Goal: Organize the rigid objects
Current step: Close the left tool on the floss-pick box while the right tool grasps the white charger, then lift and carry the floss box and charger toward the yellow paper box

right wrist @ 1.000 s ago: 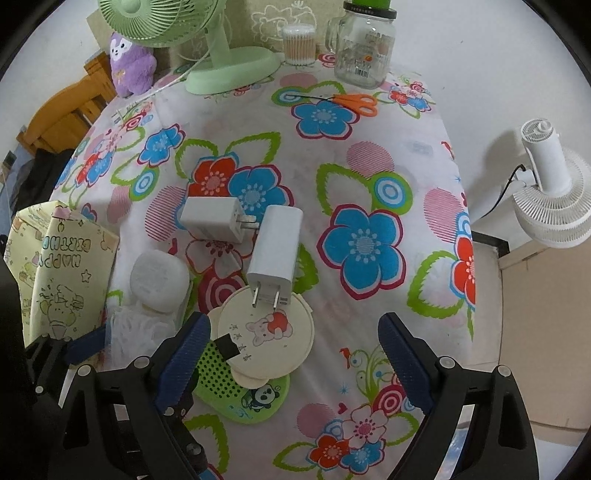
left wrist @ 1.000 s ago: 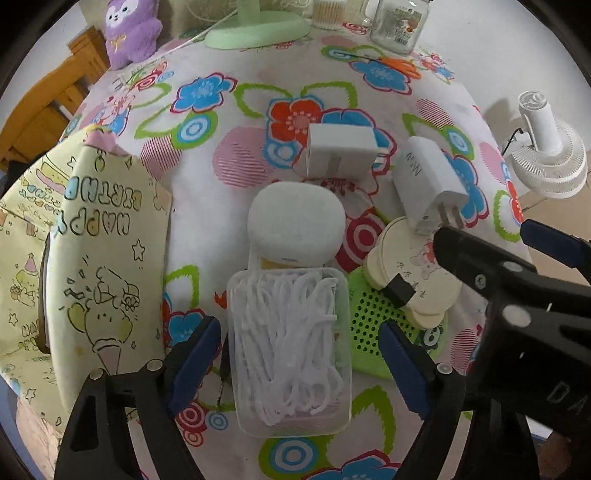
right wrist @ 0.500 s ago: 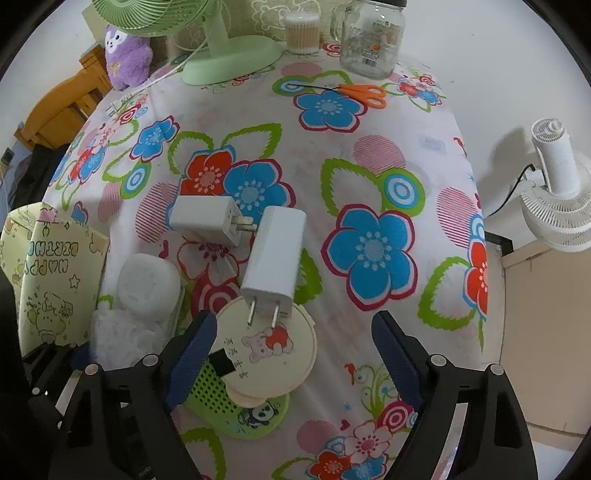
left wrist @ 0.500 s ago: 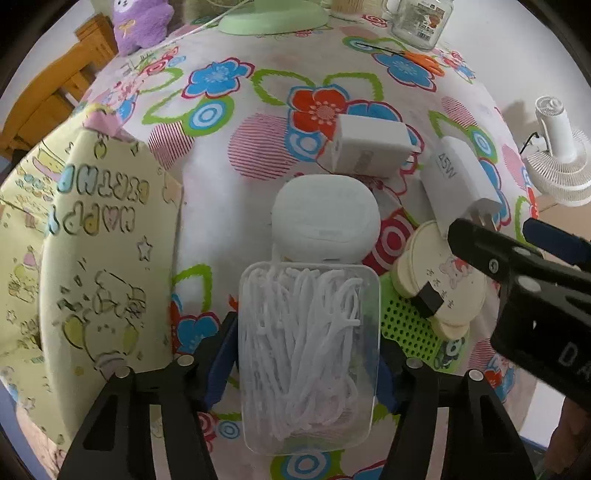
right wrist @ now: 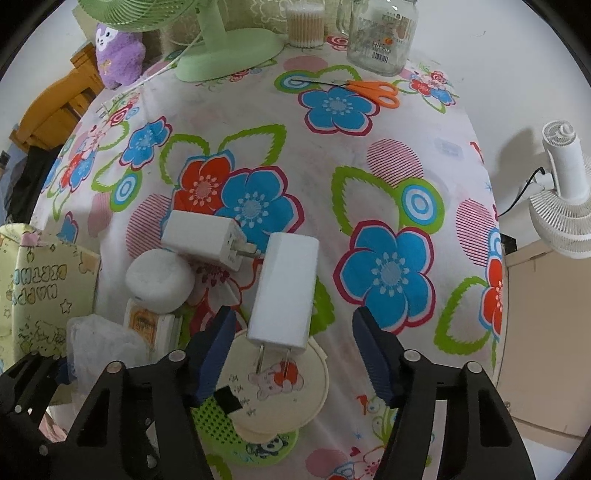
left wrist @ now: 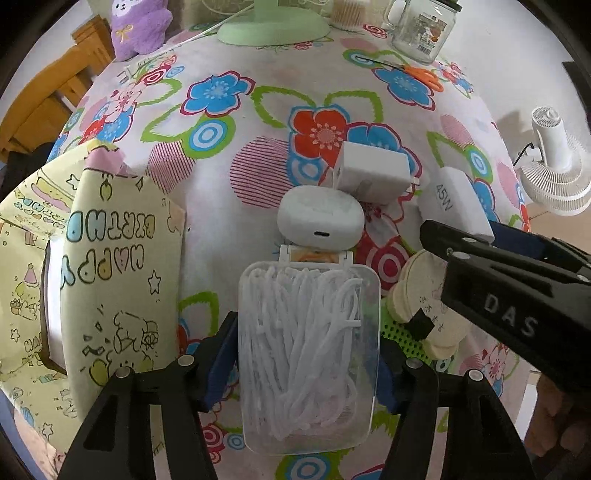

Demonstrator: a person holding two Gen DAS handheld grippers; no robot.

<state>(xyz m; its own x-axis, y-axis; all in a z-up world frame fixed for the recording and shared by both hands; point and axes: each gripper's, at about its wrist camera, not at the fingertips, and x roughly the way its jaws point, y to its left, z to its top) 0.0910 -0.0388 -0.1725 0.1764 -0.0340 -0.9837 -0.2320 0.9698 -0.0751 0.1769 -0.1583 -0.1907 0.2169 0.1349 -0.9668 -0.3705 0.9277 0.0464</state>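
Observation:
My left gripper (left wrist: pixel 304 363) is shut on a clear plastic box of white floss picks (left wrist: pixel 308 354), its blue pads pressed to both long sides. Just beyond the box lie a white earbud case (left wrist: pixel 319 218) and a white cube charger (left wrist: pixel 373 171). In the right wrist view my right gripper (right wrist: pixel 295 350) points down over the prong end of a tall white charger (right wrist: pixel 284 288). Its jaws are closing, with the charger between them and the pads clear of it. The prongs rest on a round cream box (right wrist: pixel 280 384), which lies on a green perforated pad (right wrist: pixel 221 424).
A yellow birthday gift bag (left wrist: pixel 110 277) lies open at the table's left edge. At the back stand a green fan base (right wrist: pixel 229 48), a glass jar (right wrist: pixel 380 37), a cotton swab tub (right wrist: pixel 304 26), orange scissors (right wrist: pixel 373 90) and a purple plush (right wrist: pixel 116 55). A white fan (right wrist: pixel 565 206) stands off the right edge.
The left gripper closed on the floss box, which now sits slightly nearer the earbud case. The right gripper came down towards the tall charger and its jaws narrowed around the prong end.

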